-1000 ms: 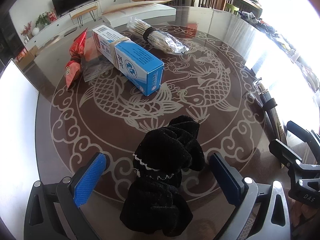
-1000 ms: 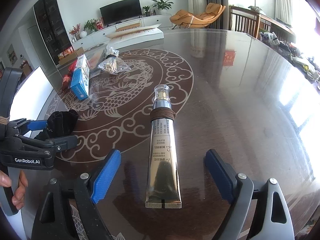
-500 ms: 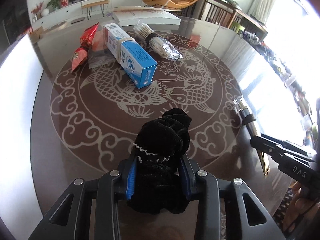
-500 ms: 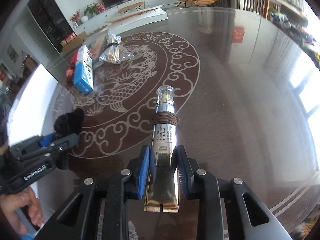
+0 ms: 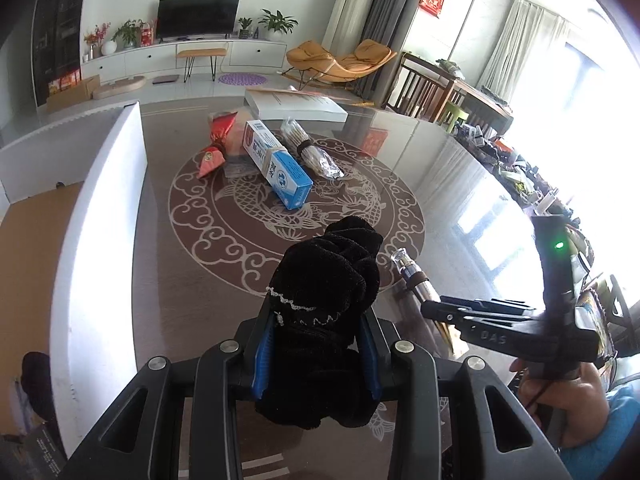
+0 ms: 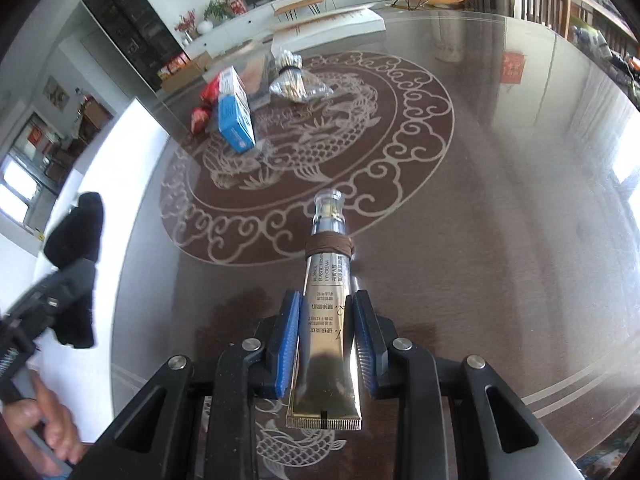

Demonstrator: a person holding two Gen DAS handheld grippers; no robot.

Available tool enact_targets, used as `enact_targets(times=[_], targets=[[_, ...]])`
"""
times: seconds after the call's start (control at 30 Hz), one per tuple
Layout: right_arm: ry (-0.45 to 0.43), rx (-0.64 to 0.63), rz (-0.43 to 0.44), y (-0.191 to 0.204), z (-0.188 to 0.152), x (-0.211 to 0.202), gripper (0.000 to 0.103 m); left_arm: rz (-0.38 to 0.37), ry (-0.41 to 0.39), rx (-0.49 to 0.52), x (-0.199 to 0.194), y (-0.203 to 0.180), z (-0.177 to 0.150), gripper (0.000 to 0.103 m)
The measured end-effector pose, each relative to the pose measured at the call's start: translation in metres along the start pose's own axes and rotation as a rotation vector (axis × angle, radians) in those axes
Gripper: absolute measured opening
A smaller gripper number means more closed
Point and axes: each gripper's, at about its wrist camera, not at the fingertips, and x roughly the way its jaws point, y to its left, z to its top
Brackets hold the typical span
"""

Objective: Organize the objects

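Note:
My left gripper (image 5: 316,344) is shut on a black velvet scrunchie bundle (image 5: 324,280), held above the round glass table (image 5: 192,280). The same black bundle (image 6: 76,240) shows at the left edge of the right wrist view, over the white box edge. My right gripper (image 6: 326,328) is shut on a metallic cream tube (image 6: 326,300) with a clear cap and a brown hair tie around its neck. The tube's cap end (image 5: 404,262) and the right gripper's body appear at the right of the left wrist view.
Further back on the table lie a blue and white box (image 5: 276,162), a red wrapped candy pack (image 5: 216,144), a bundle of cotton swabs (image 5: 312,152) and a white flat box (image 5: 296,102). A long white box wall (image 5: 100,216) runs along the table's left edge.
Both grippers closed from wide open, the left on the black bundle and the right on the tube. The left then lifted the bundle off the table and drew back; the right tilted with the tube.

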Motion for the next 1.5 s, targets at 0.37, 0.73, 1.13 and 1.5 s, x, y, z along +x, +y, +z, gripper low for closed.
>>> enact_targets(times=[0.37,0.73,1.13,1.5], targets=[[0.010,-0.069,-0.131,0.010,0.023,0.022,0.026,-0.060,-0.051,-0.017,-0.047,0.003,-0.011,0.036],[-0.195,-0.146,0.310,0.121,0.028,-0.088,0.026,0.257,-0.168,-0.125,-0.156,0.126,-0.014,0.036],[0.118,-0.426,0.604,0.324,0.003,-0.048,0.031,0.553,0.018,-0.297,-0.139,0.212,-0.065,0.083],[-0.346,-0.323,0.124,0.196,-0.017,-0.058,0.103,0.402,-0.127,-0.178,-0.128,0.137,-0.042,0.085]])
